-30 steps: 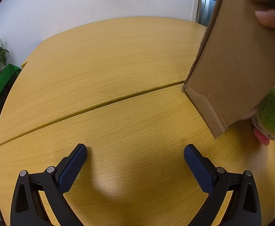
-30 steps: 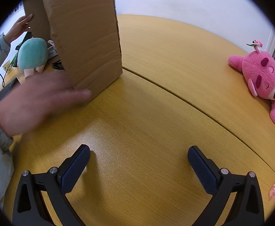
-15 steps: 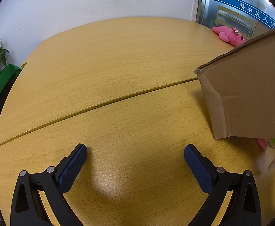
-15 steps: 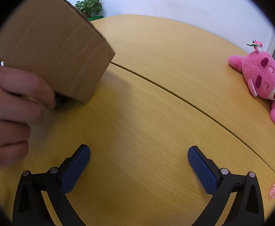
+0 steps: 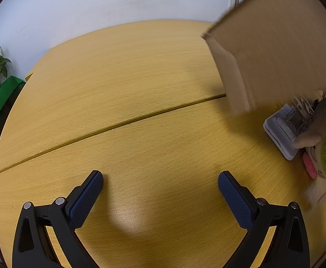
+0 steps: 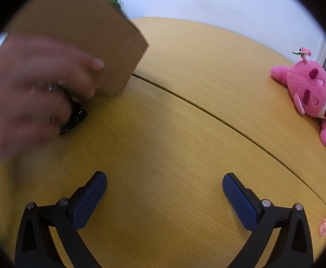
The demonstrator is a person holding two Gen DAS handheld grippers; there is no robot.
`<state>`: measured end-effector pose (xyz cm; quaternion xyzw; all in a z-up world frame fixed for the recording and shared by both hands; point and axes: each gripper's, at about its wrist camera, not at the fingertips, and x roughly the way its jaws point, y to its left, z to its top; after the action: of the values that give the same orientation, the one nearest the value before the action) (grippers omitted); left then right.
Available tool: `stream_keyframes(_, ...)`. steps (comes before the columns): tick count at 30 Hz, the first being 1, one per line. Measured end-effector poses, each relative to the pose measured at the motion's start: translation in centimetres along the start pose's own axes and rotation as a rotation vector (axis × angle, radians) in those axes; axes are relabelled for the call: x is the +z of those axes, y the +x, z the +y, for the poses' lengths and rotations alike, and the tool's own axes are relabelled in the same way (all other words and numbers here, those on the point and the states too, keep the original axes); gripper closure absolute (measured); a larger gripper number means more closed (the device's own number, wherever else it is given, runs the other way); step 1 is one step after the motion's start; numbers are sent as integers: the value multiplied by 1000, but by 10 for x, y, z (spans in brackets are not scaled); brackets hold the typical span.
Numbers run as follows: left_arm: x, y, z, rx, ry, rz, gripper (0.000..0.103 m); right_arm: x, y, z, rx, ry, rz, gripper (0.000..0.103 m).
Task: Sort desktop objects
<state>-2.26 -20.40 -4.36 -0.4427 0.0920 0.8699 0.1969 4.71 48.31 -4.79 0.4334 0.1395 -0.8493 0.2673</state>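
Wood-grain table (image 5: 140, 78) split by a curved seam, white wall (image 5: 96, 4) behind; both grippers' fingers spread.

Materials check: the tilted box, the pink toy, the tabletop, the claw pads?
Box: corrugated cardboard, matte brown, raw cut edge showing.
Pink toy: plush fabric, fuzzy pile, stitched darker patches.
Tabletop: light wood-grain, smooth slight sheen; probably laminate or veneer, cannot tell which.
Pads: dark blue, fine dimpled texture, likely rubber or similar, on black frames.
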Motion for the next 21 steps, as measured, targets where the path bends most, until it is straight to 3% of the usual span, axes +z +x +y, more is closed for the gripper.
stream_keyframes(21,1,3,3,1,-1,0,0,0,1,0,-2,1,0,0)
